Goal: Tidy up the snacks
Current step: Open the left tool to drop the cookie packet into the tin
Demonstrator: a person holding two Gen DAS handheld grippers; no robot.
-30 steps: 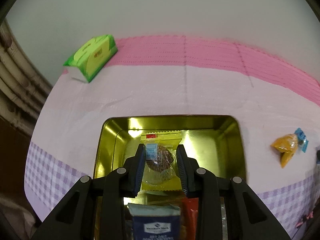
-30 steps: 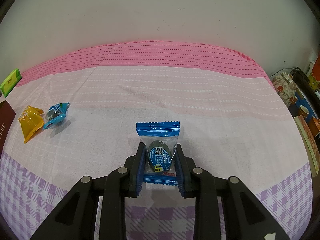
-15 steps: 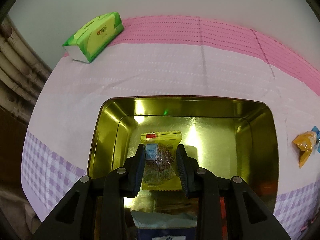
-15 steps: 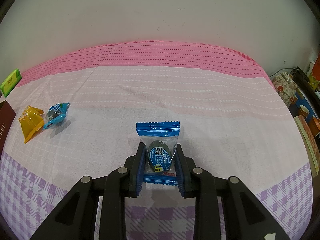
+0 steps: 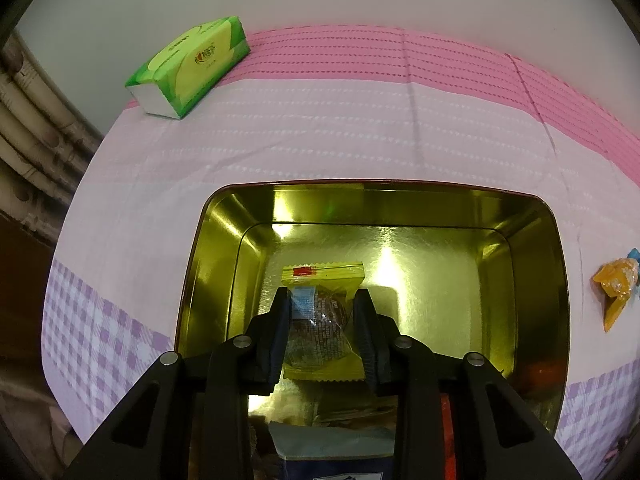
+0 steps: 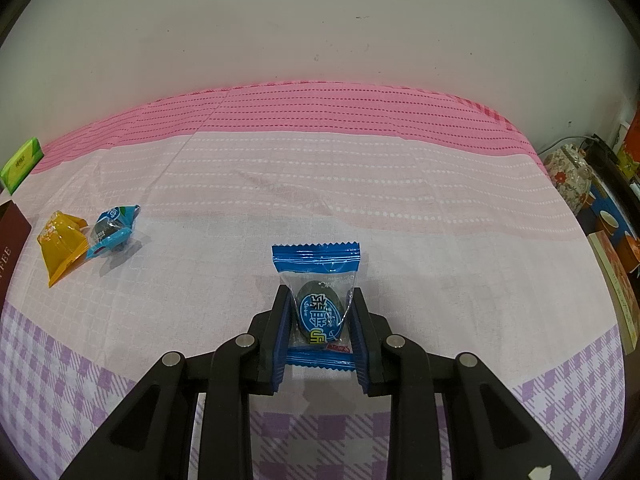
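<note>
Left gripper (image 5: 322, 322) clamps the yellow-wrapped snack (image 5: 320, 320) over the gold tin (image 5: 532, 240); lower, then release; right gripper (image 6: 318, 322) pinches the blue-wrapped candy (image 6: 318, 304).

The left gripper (image 5: 323, 320) is over the open tin (image 5: 556, 280), with a wrapped snack (image 5: 320, 328) between its fingers; more packets (image 5: 332, 444) lie in the tin under the gripper; a tissue pack (image 5: 192, 64) sits far ahead to its left, near the wall; two small snacks (image 5: 614, 286) lie on the cloth (image 5: 320, 128) to the right of the tin; the right gripper (image 6: 318, 320) has a wrapped candy (image 6: 318, 300) between its fingers, low over the cloth; the two small snacks lie touching, ahead to its left.
</note>
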